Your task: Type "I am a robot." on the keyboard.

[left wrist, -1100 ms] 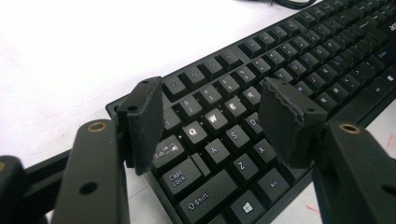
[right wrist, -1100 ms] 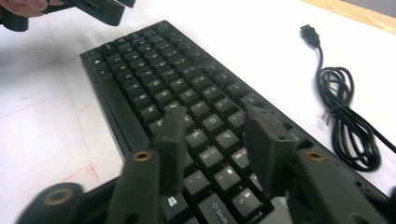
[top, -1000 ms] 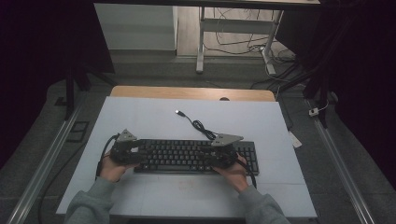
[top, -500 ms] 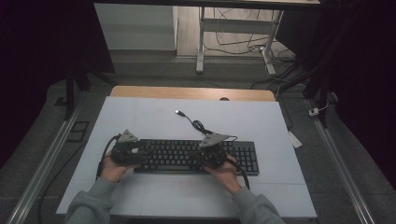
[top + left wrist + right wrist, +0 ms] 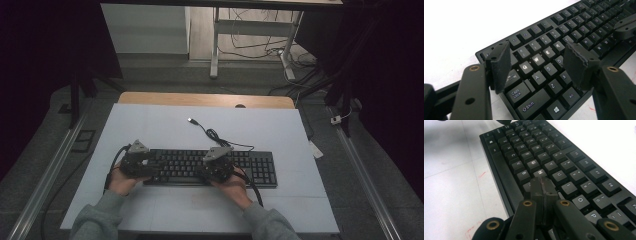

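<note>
A black keyboard [image 5: 250, 165] lies across the near middle of the white table top [image 5: 150, 125]. Its cable [image 5: 212, 134] curls away behind it and ends in a loose USB plug [image 5: 191, 120]. My left gripper [image 5: 149, 163] hovers at the keyboard's left end. In the left gripper view the left gripper [image 5: 537, 62] is open above the Q, W, A and S keys of the keyboard [image 5: 584, 27], with nothing between its pads. My right gripper [image 5: 210, 169] sits over the keyboard's middle. In the right gripper view the right gripper [image 5: 541, 187] is shut with its pads together, its tip low over the keys just below H on the keyboard [image 5: 544, 152].
A wooden strip [image 5: 200, 99] borders the table's far edge. Metal rails [image 5: 45, 185] run along both sides on the floor. Desk legs and loose cables [image 5: 250, 45] lie beyond the table. White table surface stretches behind and in front of the keyboard.
My right gripper has slid left along the keyboard, from near its right part to its middle, and dropped slightly. The left gripper has stayed put.
</note>
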### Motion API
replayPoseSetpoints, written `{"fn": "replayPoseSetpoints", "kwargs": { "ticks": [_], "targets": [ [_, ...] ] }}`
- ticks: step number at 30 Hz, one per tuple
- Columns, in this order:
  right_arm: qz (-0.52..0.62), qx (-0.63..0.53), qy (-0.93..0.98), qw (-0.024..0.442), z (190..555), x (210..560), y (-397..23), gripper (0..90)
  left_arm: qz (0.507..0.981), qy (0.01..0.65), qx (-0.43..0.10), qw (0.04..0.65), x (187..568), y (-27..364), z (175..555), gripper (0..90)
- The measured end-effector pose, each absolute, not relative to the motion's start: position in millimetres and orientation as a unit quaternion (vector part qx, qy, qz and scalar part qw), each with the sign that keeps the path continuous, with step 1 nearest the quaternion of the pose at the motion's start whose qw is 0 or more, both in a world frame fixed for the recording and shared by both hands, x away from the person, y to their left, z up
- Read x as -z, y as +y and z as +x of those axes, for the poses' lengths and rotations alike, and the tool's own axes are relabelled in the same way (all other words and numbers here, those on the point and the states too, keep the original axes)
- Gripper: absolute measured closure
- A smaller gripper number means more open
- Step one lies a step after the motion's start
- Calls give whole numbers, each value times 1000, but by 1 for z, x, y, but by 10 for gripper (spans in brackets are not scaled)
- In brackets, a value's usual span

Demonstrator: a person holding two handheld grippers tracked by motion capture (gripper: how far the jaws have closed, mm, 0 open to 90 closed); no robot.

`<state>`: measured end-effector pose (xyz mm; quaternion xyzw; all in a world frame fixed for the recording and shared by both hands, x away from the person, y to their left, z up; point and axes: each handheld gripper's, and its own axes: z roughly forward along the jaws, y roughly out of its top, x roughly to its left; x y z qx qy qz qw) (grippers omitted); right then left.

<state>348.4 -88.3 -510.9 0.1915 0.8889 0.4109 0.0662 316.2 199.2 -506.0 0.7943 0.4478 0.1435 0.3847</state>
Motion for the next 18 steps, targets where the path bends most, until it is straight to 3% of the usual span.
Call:
{"fn": "replayPoseSetpoints", "kwargs": {
  "ticks": [18],
  "targets": [
    [186, -398, 895, 74, 350, 518, -81, 895, 797, 446, -144, 381, 507, 199, 316, 385]
  ]
}}
